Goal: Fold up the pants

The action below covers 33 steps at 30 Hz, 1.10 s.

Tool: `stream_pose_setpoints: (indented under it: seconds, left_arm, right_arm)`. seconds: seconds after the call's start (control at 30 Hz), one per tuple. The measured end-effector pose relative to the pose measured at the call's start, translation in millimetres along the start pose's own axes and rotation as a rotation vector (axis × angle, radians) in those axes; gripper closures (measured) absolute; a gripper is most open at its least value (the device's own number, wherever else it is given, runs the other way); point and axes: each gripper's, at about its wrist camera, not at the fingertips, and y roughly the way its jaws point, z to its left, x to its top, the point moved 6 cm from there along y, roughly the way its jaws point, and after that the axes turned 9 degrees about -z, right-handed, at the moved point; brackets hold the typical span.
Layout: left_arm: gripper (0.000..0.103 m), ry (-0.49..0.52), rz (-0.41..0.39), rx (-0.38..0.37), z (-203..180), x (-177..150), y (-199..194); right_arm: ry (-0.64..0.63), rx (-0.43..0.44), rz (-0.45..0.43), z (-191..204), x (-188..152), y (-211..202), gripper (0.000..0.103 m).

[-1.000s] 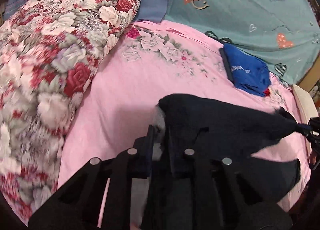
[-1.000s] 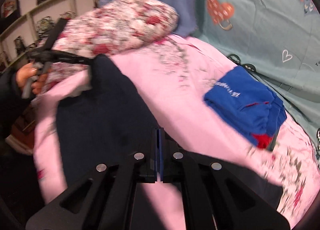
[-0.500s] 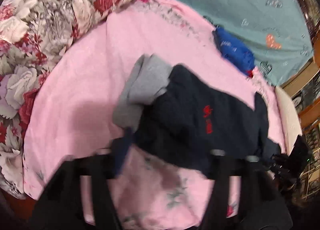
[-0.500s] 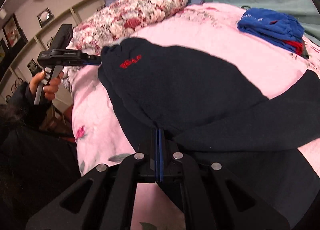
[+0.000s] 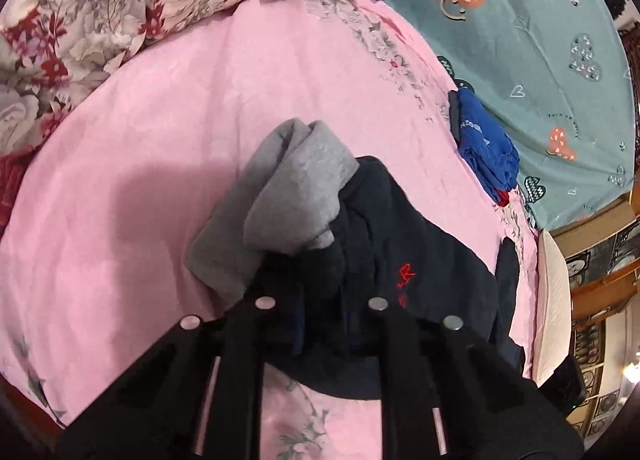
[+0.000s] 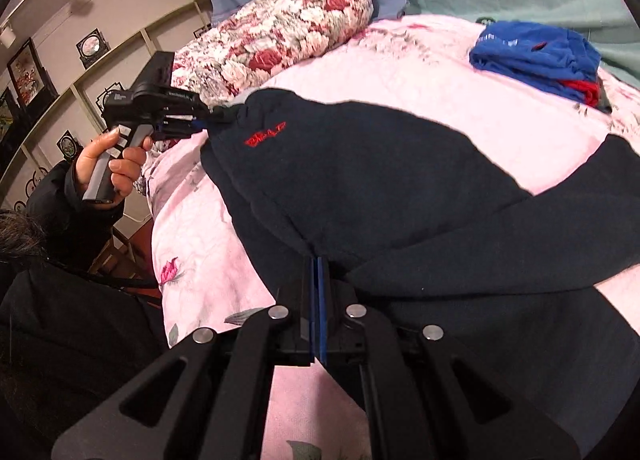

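The dark navy pants (image 6: pixel 360 163) lie spread over the pink floral bedsheet (image 6: pixel 400 59), their waistband end toward the near edge of the bed and one leg sweeping off to the right in the right wrist view; a small red embroidered mark (image 6: pixel 266 135) shows near the waist; the grey lining (image 5: pixel 288 199) of the waistband is turned out and bunched up in the left wrist view, just ahead of the left gripper (image 5: pixel 320 324); that gripper is clamped on the waistband corner, dark cloth filling the narrow gap between its jaws, and from the right wrist view it reaches in from the left, carried in the person's left hand (image 6: pixel 108 167) with a dark sleeve behind it; the right gripper (image 6: pixel 318 300) is pinched tight on a fold of the pants at the other side of the waist, its blue pads pressed together with the fabric edge caught between them; a folded blue garment (image 6: pixel 536 55) with a bit of red lies well apart on the far side of the sheet, near the teal heart-print cover (image 5: pixel 540 39); a rose-patterned pillow (image 6: pixel 280 31) rests at the head of the bed.
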Motion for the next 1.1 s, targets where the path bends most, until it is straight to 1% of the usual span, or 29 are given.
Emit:
stream_pose_setpoints:
  seconds: [0.07,0.13,0.23,0.33,0.37,0.4,0.43,0.47,0.5,0.63,0.7,0.77,0.93,0.97,1.0,1.03,1.07,1.1]
  left_arm:
    - [0.091,0.015,-0.031,-0.006,-6.5,0.4,-15.2]
    - [0.091,0.026,-0.059,-0.010,-11.6,0.5,-31.9]
    - [0.091,0.011,-0.075,-0.012,-9.3,-3.0,-46.1]
    - [0.091,0.005,-0.067,0.007,0.8,-12.6,-44.2]
    - [0.091,-0.003,-0.058,0.016,5.8,-15.0,-40.6]
    - [0.091,-0.016,-0.043,0.024,12.1,-17.5,-35.2]
    - [0.091,-0.017,-0.027,0.037,19.3,-19.2,-28.3]
    - [0.090,-0.024,-0.020,0.046,25.4,-20.7,-22.4]
    - [0.089,-0.033,-0.010,0.043,28.4,-22.4,-18.6]
    - [0.088,-0.015,-0.026,0.046,23.8,-22.2,-22.5]
    - [0.088,-0.011,-0.028,0.043,21.2,-21.1,-25.2]
    - [0.088,-0.010,-0.029,0.039,20.1,-20.3,-27.9]
    - [0.086,-0.035,-0.021,0.031,26.1,-22.5,-28.5]
    - [0.086,-0.036,-0.021,0.032,26.7,-22.5,-28.2]
    - [0.086,-0.039,-0.021,0.031,26.9,-22.7,-27.8]
    - [0.086,-0.041,-0.022,0.032,26.6,-22.8,-28.0]
    - [0.086,-0.041,-0.024,0.032,25.5,-22.6,-29.0]
    - [0.086,-0.041,-0.028,0.029,24.1,-21.6,-30.8]
  right_arm:
    - [-0.001,0.043,-0.044,8.5,5.9,-10.4,0.102]
    - [-0.019,0.070,-0.059,16.9,10.8,-17.4,0.102]
    - [-0.047,0.042,-0.031,22.1,9.2,-13.6,0.102]
    - [-0.046,-0.001,0.007,17.4,3.6,-6.1,0.102]
    - [-0.049,-0.022,0.010,15.2,4.1,-5.9,0.099]
    - [-0.056,-0.045,0.011,12.7,5.4,-6.2,0.093]
    - [-0.069,-0.074,0.013,10.0,5.6,-6.7,0.072]
    - [-0.087,-0.102,0.011,8.5,5.4,-8.2,0.063]
    - [-0.118,-0.119,0.014,9.8,5.4,-10.0,0.062]
    - [-0.232,-0.154,0.080,11.4,2.0,-2.3,0.062]
    - [-0.284,-0.181,0.094,11.3,6.6,3.3,0.062]
    - [-0.338,-0.191,0.100,14.1,11.5,6.9,0.062]
    - [-0.531,-0.199,0.227,16.5,-2.5,24.0,0.063]
    - [-0.550,-0.198,0.253,14.9,-7.3,27.4,0.065]
    - [-0.529,-0.186,0.271,11.4,-10.6,29.9,0.069]
    - [-0.479,-0.164,0.279,9.5,-8.6,30.7,0.088]
    - [-0.450,-0.171,0.281,6.5,-6.0,30.5,0.093]
    - [-0.441,-0.175,0.257,7.1,-1.1,26.6,0.094]
